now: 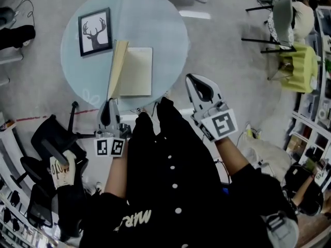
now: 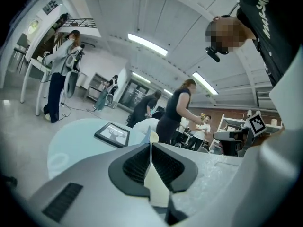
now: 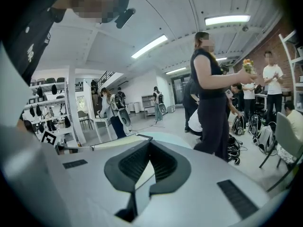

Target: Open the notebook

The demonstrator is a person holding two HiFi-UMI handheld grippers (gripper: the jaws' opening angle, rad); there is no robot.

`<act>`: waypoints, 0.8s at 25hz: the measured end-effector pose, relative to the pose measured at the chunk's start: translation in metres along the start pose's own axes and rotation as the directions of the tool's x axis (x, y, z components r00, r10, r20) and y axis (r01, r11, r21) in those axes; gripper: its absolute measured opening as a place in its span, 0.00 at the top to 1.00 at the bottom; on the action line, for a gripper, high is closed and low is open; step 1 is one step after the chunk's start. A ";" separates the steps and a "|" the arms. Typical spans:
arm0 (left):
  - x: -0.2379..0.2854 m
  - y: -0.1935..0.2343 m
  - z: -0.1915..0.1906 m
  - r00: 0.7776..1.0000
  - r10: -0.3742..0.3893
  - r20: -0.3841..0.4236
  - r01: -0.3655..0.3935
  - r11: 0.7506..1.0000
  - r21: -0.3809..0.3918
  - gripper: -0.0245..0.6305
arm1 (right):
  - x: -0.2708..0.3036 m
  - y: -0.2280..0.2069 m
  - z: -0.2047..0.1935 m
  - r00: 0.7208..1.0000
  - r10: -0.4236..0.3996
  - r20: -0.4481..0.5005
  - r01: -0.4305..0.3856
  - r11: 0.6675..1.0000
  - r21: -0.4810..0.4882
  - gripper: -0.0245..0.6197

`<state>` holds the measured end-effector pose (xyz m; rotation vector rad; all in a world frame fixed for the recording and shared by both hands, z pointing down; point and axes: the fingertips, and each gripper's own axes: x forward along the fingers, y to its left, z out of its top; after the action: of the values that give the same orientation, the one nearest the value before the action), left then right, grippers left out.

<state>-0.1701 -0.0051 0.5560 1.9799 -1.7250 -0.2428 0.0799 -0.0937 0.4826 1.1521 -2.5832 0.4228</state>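
A notebook lies on the round pale-blue table [image 1: 155,19], its cream page [image 1: 137,71] facing up. Its cover [image 1: 118,66] stands lifted on edge along the left side. My left gripper [image 1: 108,103] is shut on the cover's near edge. In the left gripper view the cream cover [image 2: 155,176] runs between the closed pads of that gripper [image 2: 150,144]. My right gripper [image 1: 190,78] hovers shut and empty off the table's right rim, apart from the notebook. In the right gripper view its tips [image 3: 149,143] meet, with the notebook [image 3: 118,142] lying flat beyond them to the left.
A framed deer picture [image 1: 94,31] lies on the table's far left, also in the left gripper view [image 2: 112,134]. A black office chair [image 1: 51,143] stands near my left side. Chairs [image 1: 284,14] and a yellow-green seat [image 1: 300,66] stand far right. Several people stand around the room.
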 end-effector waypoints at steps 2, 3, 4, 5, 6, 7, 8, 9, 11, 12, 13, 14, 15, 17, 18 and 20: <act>-0.003 0.011 0.002 1.000 0.022 0.015 -0.021 0.999 -0.038 0.93 | 0.002 0.002 0.000 1.000 0.003 0.000 -0.003 1.000 -0.005 0.96; -0.004 0.015 0.002 0.999 0.034 0.021 -0.032 0.998 -0.059 0.93 | 0.003 0.003 0.001 1.000 0.004 0.001 -0.004 1.000 -0.008 0.96; -0.006 0.020 0.002 0.998 0.048 0.028 -0.046 0.995 -0.084 0.93 | 0.004 0.003 0.001 1.000 0.004 0.002 -0.004 1.000 -0.010 0.96; -0.008 0.025 0.003 0.997 0.066 0.036 -0.062 0.992 -0.114 0.93 | 0.004 0.004 0.001 1.000 0.004 0.001 -0.004 1.000 -0.011 0.96; -0.009 0.030 0.003 0.995 0.086 0.047 -0.078 0.985 -0.152 0.93 | 0.004 0.004 0.001 1.000 0.004 0.001 -0.004 1.000 -0.010 0.96; -0.011 0.035 0.003 0.993 0.107 0.057 -0.094 0.977 -0.190 0.93 | 0.004 0.004 0.002 1.000 0.004 0.001 -0.004 1.000 -0.009 0.96; -0.012 0.040 0.003 0.990 0.125 0.064 -0.108 0.968 -0.225 0.93 | 0.004 0.004 0.002 1.000 0.004 0.001 -0.004 1.000 -0.009 0.96; -0.013 0.044 0.001 0.988 0.141 0.069 -0.119 0.958 -0.260 0.93 | 0.004 0.004 0.001 1.000 0.005 0.001 -0.005 1.000 -0.010 0.96; -0.016 0.053 -0.004 0.983 0.167 0.081 -0.131 0.934 -0.332 0.93 | 0.006 0.004 0.000 1.000 0.008 -0.001 -0.008 1.000 -0.015 0.96; -0.017 0.056 -0.005 0.980 0.174 0.091 -0.130 0.922 -0.365 0.93 | 0.006 0.005 0.000 1.000 0.010 -0.002 -0.011 1.000 -0.016 0.96; -0.018 0.059 -0.006 0.978 0.180 0.105 -0.124 0.906 -0.405 0.93 | 0.007 0.005 0.000 1.000 0.012 -0.002 -0.012 1.000 -0.016 0.96; -0.019 0.062 -0.006 0.975 0.186 0.121 -0.113 0.887 -0.449 0.93 | 0.008 0.006 0.000 1.000 0.014 -0.002 -0.014 1.000 -0.017 0.96; -0.019 0.065 -0.005 0.972 0.193 0.138 -0.102 0.866 -0.490 0.93 | 0.008 0.007 0.000 1.000 0.015 -0.002 -0.015 1.000 -0.017 0.96; -0.019 0.070 -0.002 0.965 0.204 0.167 -0.078 0.827 -0.557 0.93 | 0.009 0.009 0.002 1.000 0.021 0.010 -0.021 1.000 -0.017 0.96; -0.019 0.072 0.000 0.962 0.208 0.179 -0.067 0.810 -0.582 0.93 | 0.010 0.009 0.003 0.999 0.026 0.021 -0.026 1.000 -0.016 0.96; -0.019 0.077 0.001 0.958 0.210 0.194 -0.049 0.789 -0.613 0.93 | 0.012 0.010 0.004 0.999 0.033 0.032 -0.032 0.999 -0.015 0.96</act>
<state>-0.2419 0.0074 0.5885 1.3896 -1.6450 -0.9138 0.0645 -0.0965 0.4818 1.1222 -2.6315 0.3946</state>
